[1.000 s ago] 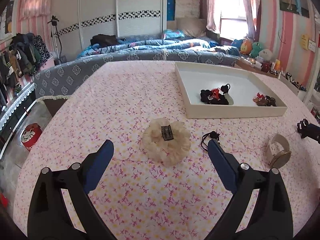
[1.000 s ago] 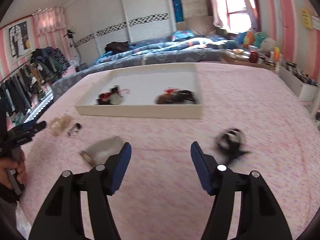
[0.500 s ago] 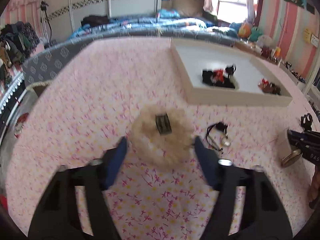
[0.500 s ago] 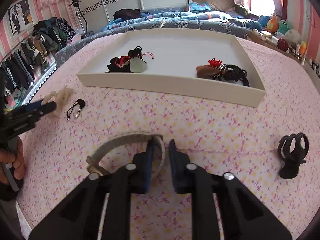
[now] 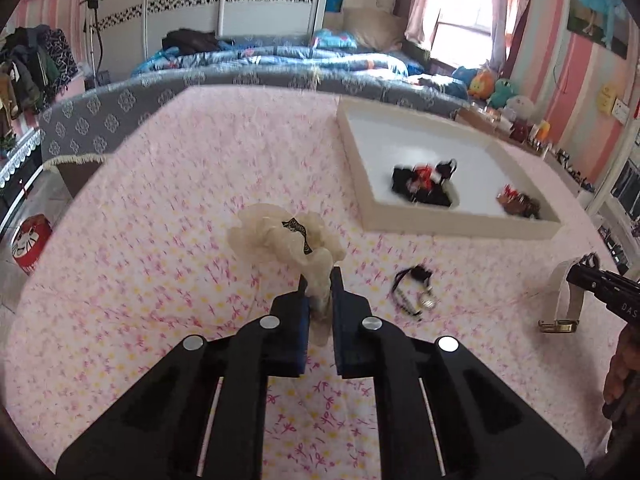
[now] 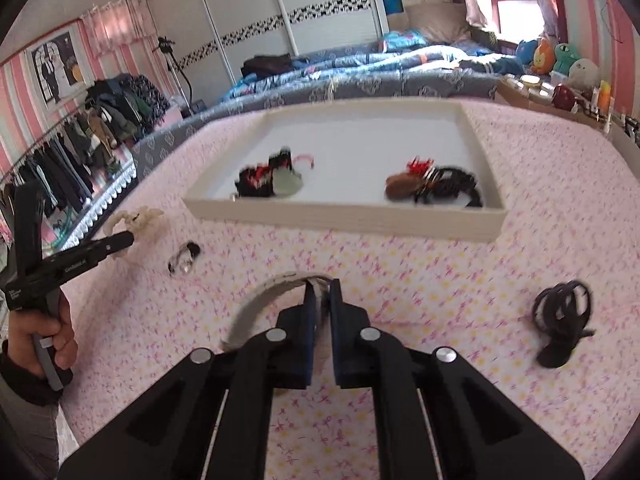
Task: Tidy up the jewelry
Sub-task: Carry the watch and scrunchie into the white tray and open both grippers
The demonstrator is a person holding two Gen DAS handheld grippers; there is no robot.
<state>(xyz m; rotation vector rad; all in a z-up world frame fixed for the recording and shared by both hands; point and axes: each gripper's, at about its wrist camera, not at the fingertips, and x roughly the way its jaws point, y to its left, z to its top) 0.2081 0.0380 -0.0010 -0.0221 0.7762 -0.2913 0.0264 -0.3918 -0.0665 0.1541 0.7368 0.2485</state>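
My left gripper (image 5: 319, 280) is shut on a cream frilly scrunchie (image 5: 286, 236) and holds it lifted off the pink floral cloth. My right gripper (image 6: 320, 292) is shut on a beige strap with a gold buckle (image 6: 260, 304); the strap also shows in the left wrist view (image 5: 562, 300). A white tray (image 5: 460, 228), also in the right wrist view (image 6: 344, 216), holds black and red jewelry pieces (image 5: 422, 186) and a brown and black pile (image 6: 432, 186). A black cord pendant (image 5: 414, 288) lies on the cloth between the grippers.
A black hair claw (image 6: 562, 322) lies on the cloth to the right of my right gripper. A bed with blue quilts (image 5: 280, 64) stands behind the table. A clothes rack (image 6: 68, 148) stands at the left.
Both grippers closed: the left on the scrunchie and lifted it, the right on the beige strap, which it has raised off the cloth.
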